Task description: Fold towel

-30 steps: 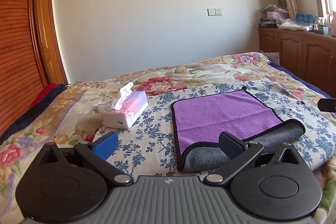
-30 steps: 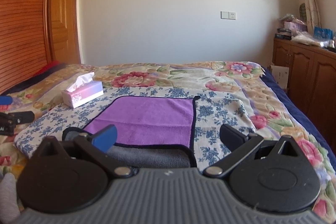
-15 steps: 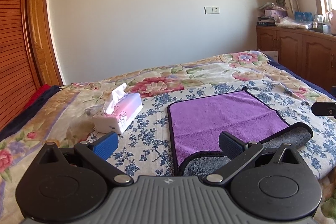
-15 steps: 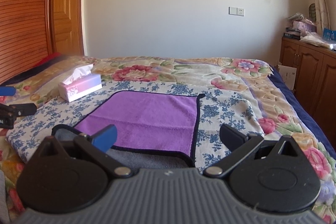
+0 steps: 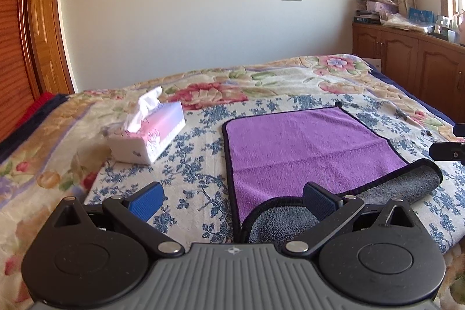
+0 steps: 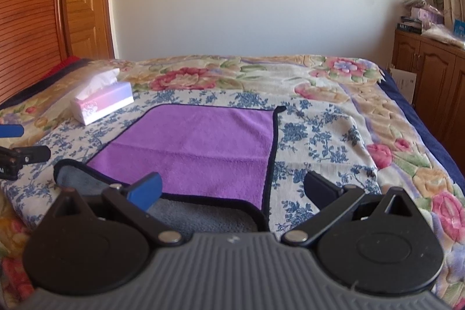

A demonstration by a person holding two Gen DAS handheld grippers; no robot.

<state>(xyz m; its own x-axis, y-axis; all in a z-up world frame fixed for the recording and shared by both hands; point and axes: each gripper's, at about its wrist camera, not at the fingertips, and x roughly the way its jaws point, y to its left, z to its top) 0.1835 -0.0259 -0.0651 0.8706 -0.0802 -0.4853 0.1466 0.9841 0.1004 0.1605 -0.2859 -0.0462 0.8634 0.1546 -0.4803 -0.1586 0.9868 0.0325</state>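
Note:
A purple towel with black trim lies flat on the flowered bed; it also shows in the right wrist view. Its near edge is turned over, showing the grey underside. My left gripper is open and empty, hovering just before the towel's near left corner. My right gripper is open and empty, hovering just before the near right corner. Each gripper's tip shows at the edge of the other's view.
A pink and white tissue box stands on the bed left of the towel. The floral bedspread stretches to the far wall. Wooden cabinets with clutter line the right side. A wooden door stands at left.
Both grippers have shifted a little, so the towel and tissue box sit slightly differently in view. The towel lies as before, and both stay open.

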